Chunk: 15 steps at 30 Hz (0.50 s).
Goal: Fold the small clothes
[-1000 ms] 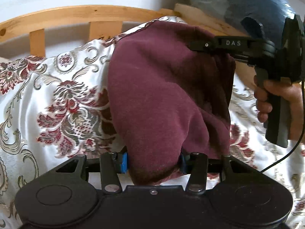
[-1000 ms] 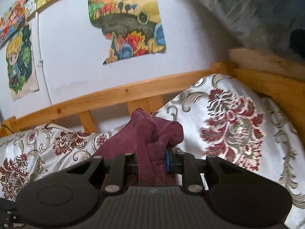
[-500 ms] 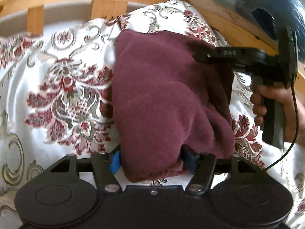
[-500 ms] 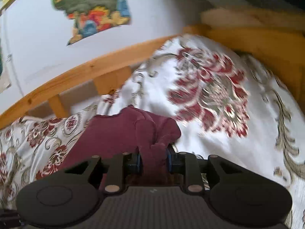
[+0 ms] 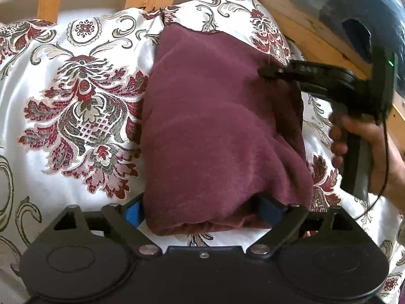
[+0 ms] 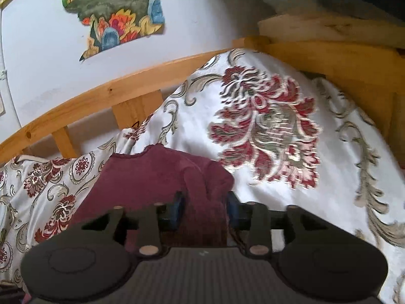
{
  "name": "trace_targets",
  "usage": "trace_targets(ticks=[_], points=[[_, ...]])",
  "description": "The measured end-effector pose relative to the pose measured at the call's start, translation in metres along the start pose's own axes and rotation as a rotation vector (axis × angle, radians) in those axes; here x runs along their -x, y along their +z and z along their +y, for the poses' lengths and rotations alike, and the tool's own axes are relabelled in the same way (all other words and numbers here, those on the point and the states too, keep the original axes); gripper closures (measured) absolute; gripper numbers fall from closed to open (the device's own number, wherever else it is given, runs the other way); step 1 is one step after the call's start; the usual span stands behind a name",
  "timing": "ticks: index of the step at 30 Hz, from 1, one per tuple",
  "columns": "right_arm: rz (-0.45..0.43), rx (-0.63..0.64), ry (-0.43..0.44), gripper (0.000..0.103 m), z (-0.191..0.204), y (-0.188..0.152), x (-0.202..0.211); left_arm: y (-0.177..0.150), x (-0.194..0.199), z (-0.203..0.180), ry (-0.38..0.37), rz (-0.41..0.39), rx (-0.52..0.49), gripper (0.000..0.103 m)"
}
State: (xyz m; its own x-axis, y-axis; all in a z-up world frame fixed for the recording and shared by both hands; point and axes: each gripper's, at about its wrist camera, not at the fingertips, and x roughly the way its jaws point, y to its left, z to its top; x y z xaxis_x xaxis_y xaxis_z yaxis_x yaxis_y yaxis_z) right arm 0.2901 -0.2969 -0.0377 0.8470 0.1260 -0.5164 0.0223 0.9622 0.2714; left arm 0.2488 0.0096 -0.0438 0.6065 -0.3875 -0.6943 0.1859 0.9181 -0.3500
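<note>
A maroon garment (image 5: 215, 126) lies folded on the floral bedspread (image 5: 83, 106). Its near edge sits between the blue pads of my left gripper (image 5: 202, 211), whose jaws are opening wide and no longer squeeze the cloth. In the right wrist view the garment's (image 6: 152, 177) far right corner stands bunched between the pads of my right gripper (image 6: 204, 210), whose jaws are also opening. The left wrist view shows the right gripper (image 5: 265, 71) from the side, resting at that far corner, held by a hand (image 5: 367, 147).
A wooden bed rail (image 6: 126, 88) runs along the far side of the bedspread (image 6: 265, 131), with a wooden corner board (image 5: 316, 33) at right. A clear plastic bag holding blue fabric (image 5: 354, 5) sits beyond it. A colourful poster (image 6: 114, 12) hangs on the wall.
Both grippers came down and laid the garment flat on the bedspread. The left jaws spread wide off its near edge; the right jaws parted around the bunched corner.
</note>
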Motion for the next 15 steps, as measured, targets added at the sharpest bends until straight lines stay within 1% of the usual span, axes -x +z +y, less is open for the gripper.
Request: trace_targets(ticks=[2, 5, 7, 8, 11, 15], points=[[-0.016, -0.023, 0.021, 0.035, -0.004, -0.005, 0.013, 0.002, 0.002, 0.002, -0.001, -0.009, 0.023, 0.004], [-0.019, -0.033, 0.029, 0.027, -0.006, -0.016, 0.035, 0.003, 0.005, 0.004, -0.023, -0.022, 0.051, 0.002], [-0.011, -0.036, 0.035, 0.023, -0.006, -0.028, 0.051, 0.004, 0.006, 0.003, -0.026, -0.021, 0.057, 0.001], [-0.010, -0.039, 0.043, 0.019, -0.005, -0.035, 0.060, 0.005, 0.007, 0.003, -0.026, -0.023, 0.058, 0.001], [-0.008, -0.040, 0.049, 0.011, -0.004, -0.058, 0.084, 0.007, 0.011, 0.001, -0.019, -0.034, 0.067, 0.001], [0.038, -0.008, 0.057, 0.008, 0.003, -0.084, 0.104, 0.010, 0.019, -0.002, -0.004, -0.062, 0.089, 0.001]])
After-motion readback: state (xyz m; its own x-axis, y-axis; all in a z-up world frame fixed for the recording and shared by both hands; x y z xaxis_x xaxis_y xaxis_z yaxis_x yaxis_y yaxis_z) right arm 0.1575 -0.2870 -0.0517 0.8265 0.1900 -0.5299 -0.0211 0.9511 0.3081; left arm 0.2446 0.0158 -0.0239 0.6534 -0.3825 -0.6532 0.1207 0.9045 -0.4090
